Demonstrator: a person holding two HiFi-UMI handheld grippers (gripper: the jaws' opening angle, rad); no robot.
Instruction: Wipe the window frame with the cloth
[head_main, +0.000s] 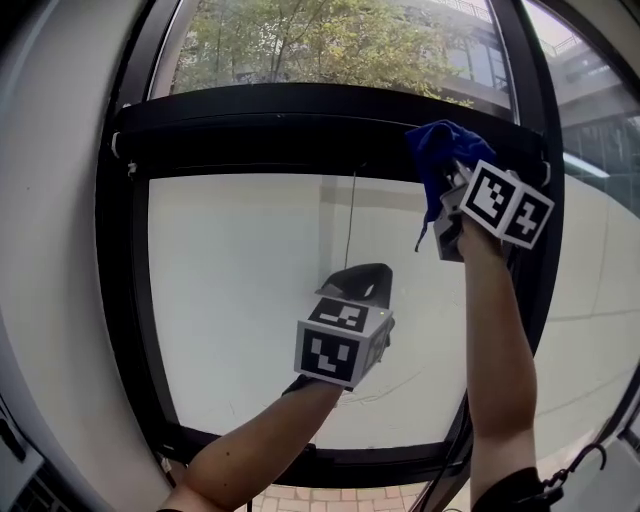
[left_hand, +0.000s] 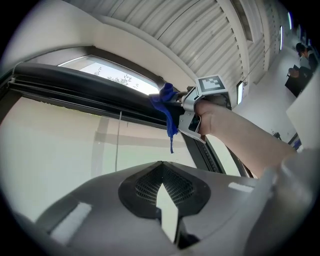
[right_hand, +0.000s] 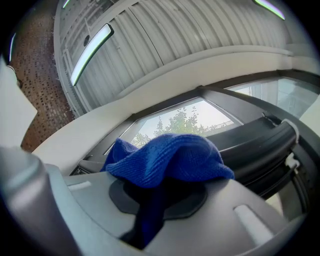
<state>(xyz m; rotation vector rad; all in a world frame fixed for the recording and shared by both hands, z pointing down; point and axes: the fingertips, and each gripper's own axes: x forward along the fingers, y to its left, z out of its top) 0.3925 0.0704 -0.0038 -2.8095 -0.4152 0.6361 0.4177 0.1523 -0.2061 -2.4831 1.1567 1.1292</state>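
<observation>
Two claws are raised before the black metal window frame (head_main: 280, 125). The right claw (right_hand: 161, 197) is clamped on a crumpled blue woven cloth (right_hand: 167, 157), which it holds up at the frame's horizontal upper bar, near the right end. The left claw (left_hand: 160, 167) hangs lower before the pale pane (head_main: 240, 300), its tips pressed together on nothing.

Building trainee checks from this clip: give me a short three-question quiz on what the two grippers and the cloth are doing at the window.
1. True or false: the left gripper holds nothing.
2. Which part of the black window frame is the blue knitted cloth nearest? A bottom rail; B right end of the upper crossbar; C left upright.
3. Fill in: the ____ gripper's jaws are shut on the cloth.
Key: 1 true; 2 B; 3 right gripper.
</observation>
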